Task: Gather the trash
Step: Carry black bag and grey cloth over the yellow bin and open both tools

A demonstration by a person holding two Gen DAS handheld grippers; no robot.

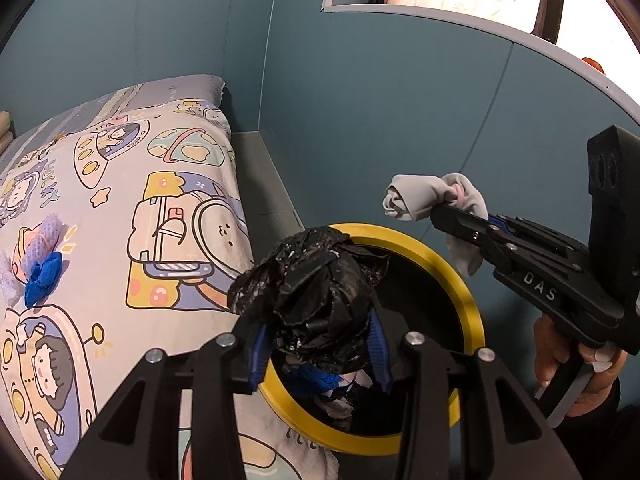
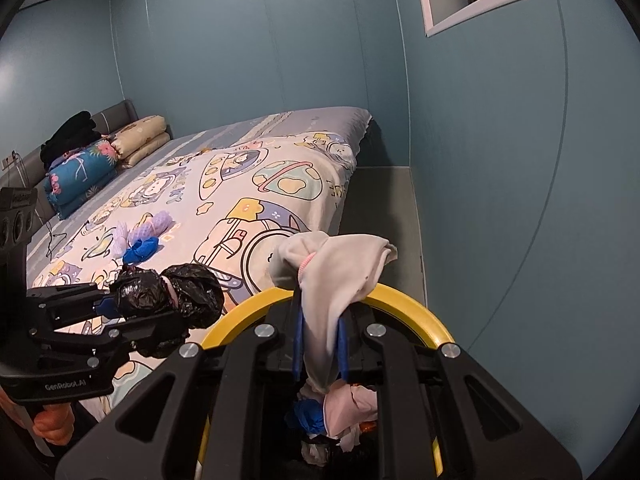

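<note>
Both wrist views angled down, close over yellow-rimmed bin (image 1: 460, 276), sharing bed (image 2: 240, 168)

A bed (image 2: 280, 152) with a cartoon astronaut bedspread (image 1: 168, 216) fills a blue-walled room (image 2: 240, 40); folded quilts (image 2: 80, 176), beige pillows (image 2: 140, 138) and dark clothing (image 2: 72, 132) are stacked against its grey headboard (image 2: 116, 112).

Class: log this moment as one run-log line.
left gripper: holds black bag | right gripper: holds grey cloth | both over bin
</note>
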